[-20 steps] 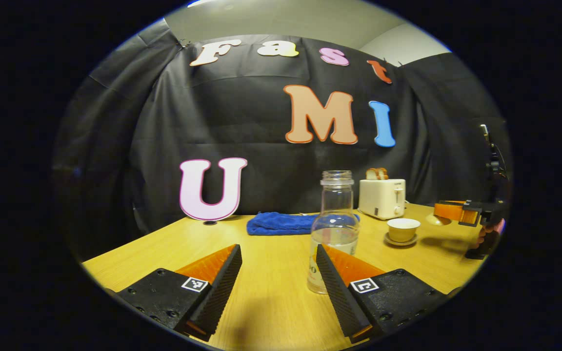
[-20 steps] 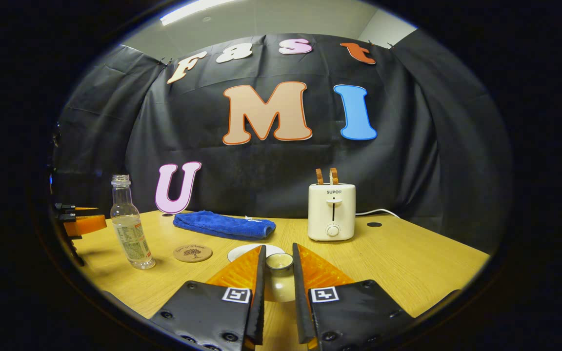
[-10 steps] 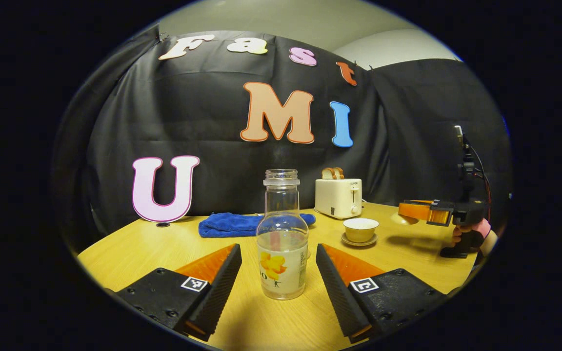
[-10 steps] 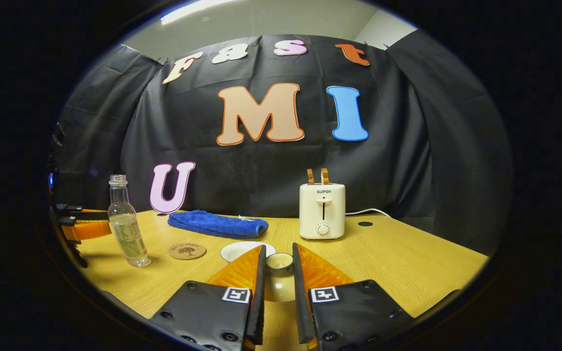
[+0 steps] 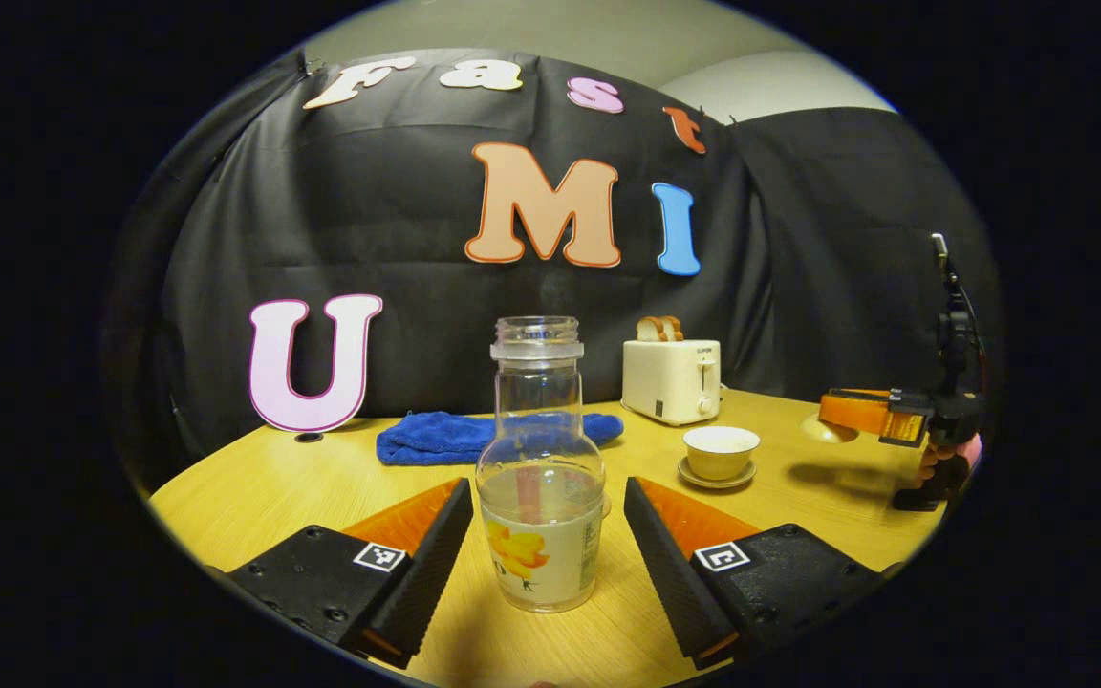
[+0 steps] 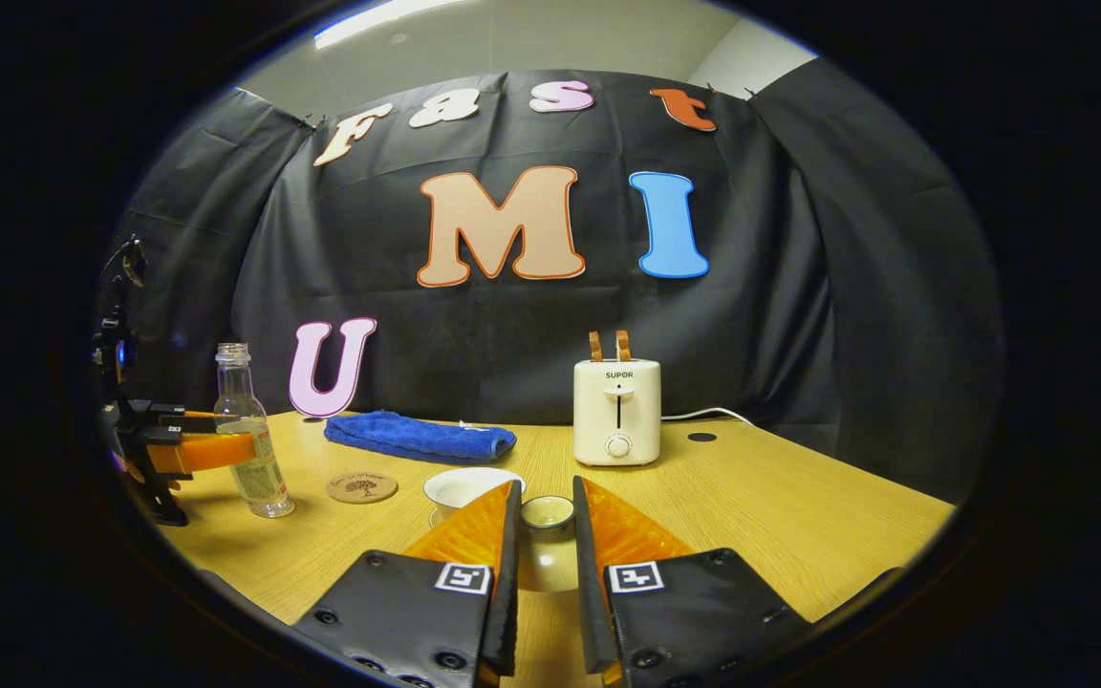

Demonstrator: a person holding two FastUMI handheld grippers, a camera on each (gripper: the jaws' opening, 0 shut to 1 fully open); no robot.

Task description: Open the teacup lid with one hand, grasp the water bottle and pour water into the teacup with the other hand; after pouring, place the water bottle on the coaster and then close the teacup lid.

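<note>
A clear water bottle (image 5: 539, 478) with no cap and a flower label stands upright on the wooden table (image 5: 254, 487), part full. My left gripper (image 5: 546, 516) is open, with the bottle between its fingers and a gap on each side. The uncovered teacup (image 5: 721, 451) rests on its saucer to the right. In the right gripper view, my right gripper (image 6: 545, 495) is shut on the knob of the teacup lid (image 6: 548, 564), held above the table just right of the teacup (image 6: 469, 485). A round coaster (image 6: 361, 487) lies between the teacup and the bottle (image 6: 249, 435), which the left gripper (image 6: 189, 449) flanks.
A white toaster (image 6: 617, 411) with toast stands at the back, its cord trailing right. A folded blue cloth (image 6: 420, 437) lies along the back wall. A hand holds the right gripper (image 5: 880, 416) at the table's right edge.
My left gripper has swung and moved in, so the bottle now stands centred between its open fingers. The right gripper has kept the lid and drifted slightly, bringing the cup into its view.
</note>
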